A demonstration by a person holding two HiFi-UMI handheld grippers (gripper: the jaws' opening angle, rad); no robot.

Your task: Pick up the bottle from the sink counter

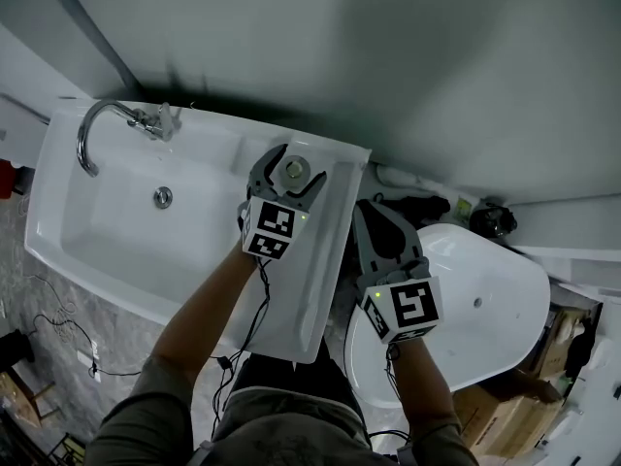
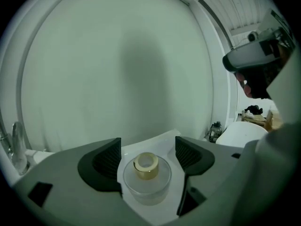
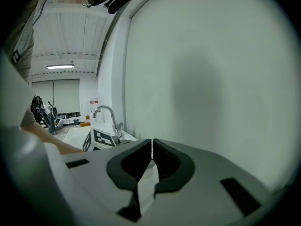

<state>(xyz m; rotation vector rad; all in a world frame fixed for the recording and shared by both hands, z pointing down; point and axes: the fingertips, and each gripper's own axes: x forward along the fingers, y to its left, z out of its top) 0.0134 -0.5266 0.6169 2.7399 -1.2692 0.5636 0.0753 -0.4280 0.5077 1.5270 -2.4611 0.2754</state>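
I note a chrome faucet (image 1: 146, 119) at the back left, its spout curving over a round drain (image 1: 163, 197). To the right stands a white oval tub (image 1: 485, 299). A dark jug (image 1: 493, 219) sits just behind it, close to the grey wall (image 1: 388, 56). A cardboard box (image 1: 490, 416) lies beside the tub at lower right. Loose black cables (image 1: 58, 333) trail over the grey floor (image 1: 126, 323) at left. A red item (image 1: 5, 178) shows at the left edge; I cannot identify it.
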